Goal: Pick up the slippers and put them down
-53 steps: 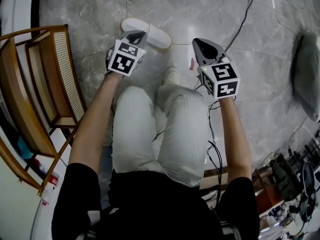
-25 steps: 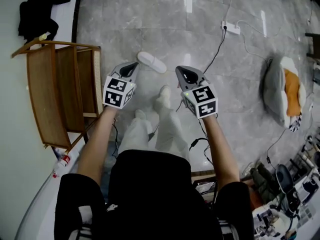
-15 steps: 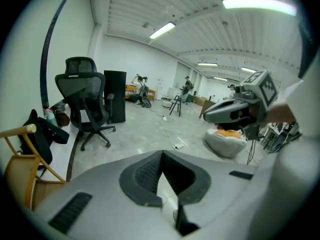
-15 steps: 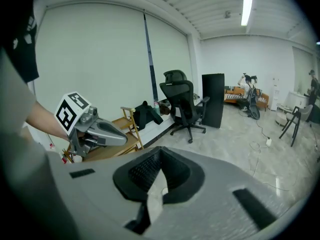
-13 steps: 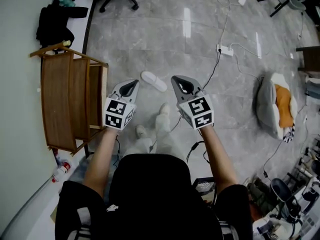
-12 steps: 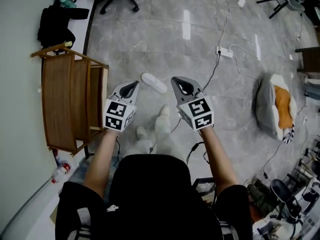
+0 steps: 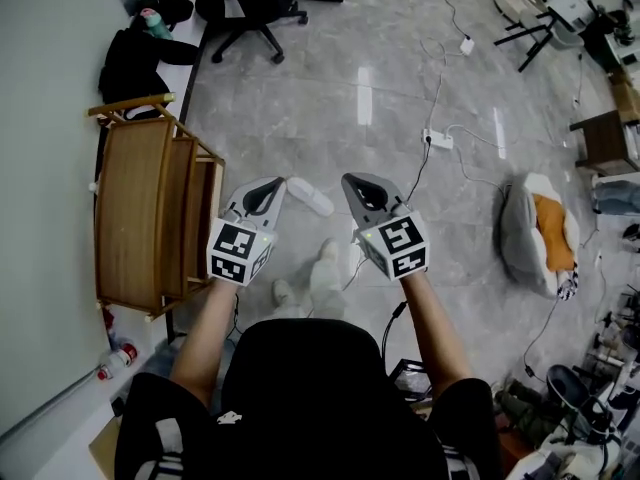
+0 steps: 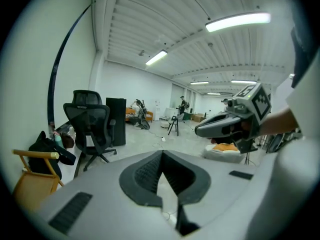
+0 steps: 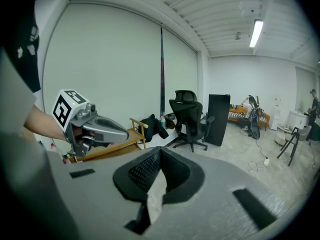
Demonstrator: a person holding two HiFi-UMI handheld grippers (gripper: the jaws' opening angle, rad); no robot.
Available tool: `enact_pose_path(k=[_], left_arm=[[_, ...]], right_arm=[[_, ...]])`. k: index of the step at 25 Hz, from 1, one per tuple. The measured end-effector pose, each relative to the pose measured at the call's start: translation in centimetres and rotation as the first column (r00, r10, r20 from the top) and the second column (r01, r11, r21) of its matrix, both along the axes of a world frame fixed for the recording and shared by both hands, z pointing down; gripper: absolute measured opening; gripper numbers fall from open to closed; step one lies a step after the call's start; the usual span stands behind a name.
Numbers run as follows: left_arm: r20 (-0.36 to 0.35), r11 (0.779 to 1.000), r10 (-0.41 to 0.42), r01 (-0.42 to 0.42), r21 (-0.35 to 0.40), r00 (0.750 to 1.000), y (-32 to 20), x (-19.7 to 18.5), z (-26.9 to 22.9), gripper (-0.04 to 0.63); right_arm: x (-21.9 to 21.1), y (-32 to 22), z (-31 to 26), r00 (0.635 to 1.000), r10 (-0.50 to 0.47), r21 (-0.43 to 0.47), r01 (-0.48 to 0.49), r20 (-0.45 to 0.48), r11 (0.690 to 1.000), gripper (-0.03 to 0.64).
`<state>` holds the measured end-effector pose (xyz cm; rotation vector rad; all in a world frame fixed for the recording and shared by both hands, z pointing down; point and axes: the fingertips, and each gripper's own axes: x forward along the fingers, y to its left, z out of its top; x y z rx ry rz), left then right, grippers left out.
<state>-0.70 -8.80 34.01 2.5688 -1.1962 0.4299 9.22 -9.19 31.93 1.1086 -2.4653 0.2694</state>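
One white slipper (image 7: 310,196) lies flat on the grey floor, far below the two gripper tips and between them in the head view. My left gripper (image 7: 268,190) is shut and empty, held up at about waist height. My right gripper (image 7: 358,186) is shut too, with nothing in it. In the left gripper view the left gripper (image 8: 161,155) has its jaws closed to a point, and the right gripper (image 8: 220,126) floats beside it. In the right gripper view the right gripper (image 9: 160,151) is closed likewise, with the left gripper (image 9: 97,129) to its left. I see no second slipper.
A wooden rack (image 7: 150,223) stands against the wall at the left. The person's white-shod feet (image 7: 325,263) are below the grippers. A power strip (image 7: 437,139) with cables, a cushion (image 7: 535,233) and an office chair (image 7: 250,8) lie farther out on the floor.
The person has stood up and both grippers have risen well above the floor, still shut. The white slipper stays on the floor and looks smaller now.
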Motion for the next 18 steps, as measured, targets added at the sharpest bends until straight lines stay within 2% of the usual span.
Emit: enact_pose_path(k=[3, 8, 18], left_arm=[[-0.026, 0.999, -0.005, 0.006, 0.037, 1.000, 1.7, -1.3, -2.1, 0.006], [-0.024, 0.995, -0.003, 0.005, 0.101, 1.000, 4.5, -3.5, -5.4, 0.006], [-0.039, 0.981, -0.005, 0.012, 0.193, 0.999, 10.7, -5.5, -9.3, 0.006]], right_arm=[[-1.3, 1.9, -2.0, 1.000, -0.009, 0.021, 0.008, 0.020, 1.000, -0.008], [-3.3, 4.8, -4.9, 0.999, -0.004, 0.077, 0.000, 0.048, 0.997, -0.008], [-5.2, 10.8, -6.6, 0.995, 0.032, 0.123, -0.043, 0.089, 0.991, -0.008]])
